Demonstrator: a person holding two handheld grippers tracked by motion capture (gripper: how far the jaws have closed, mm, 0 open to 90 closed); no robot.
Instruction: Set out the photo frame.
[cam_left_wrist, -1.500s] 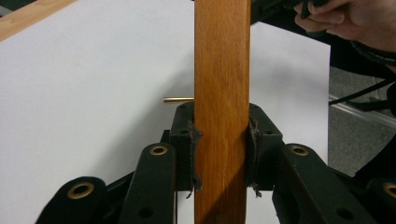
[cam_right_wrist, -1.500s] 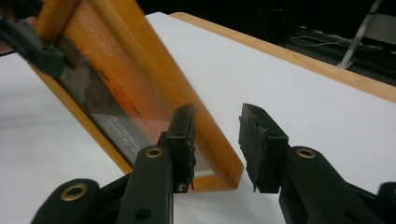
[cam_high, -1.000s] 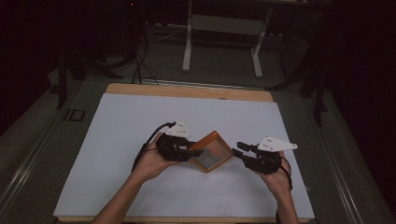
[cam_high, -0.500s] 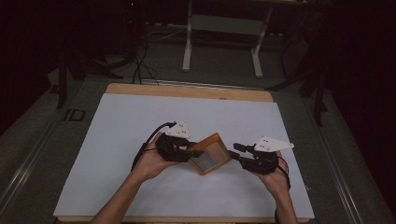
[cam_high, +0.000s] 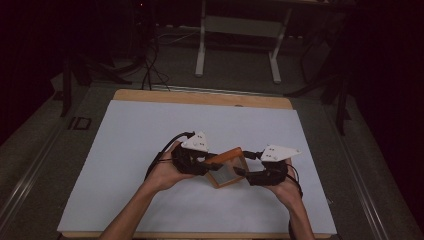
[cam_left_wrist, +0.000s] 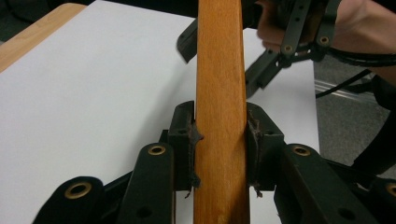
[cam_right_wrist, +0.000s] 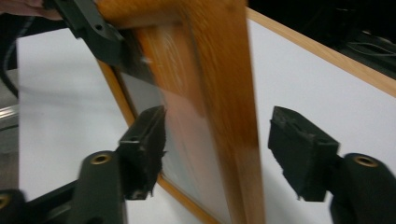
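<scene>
frame: small square orange-brown wooden picture frame with glass pane (cam_high: 227, 168), tilted up off white table sheet (cam_high: 150, 140), mid-front, between both hands
left gripper (cam_left_wrist: 219, 135): pads clamped on frame's wooden edge, carries it so the other side stays free
right gripper (cam_right_wrist: 224, 154): jaws just spread wide, straddling opposite edge, pads clear of the wood
why: looks like a handover or regrip, left steadying
</scene>
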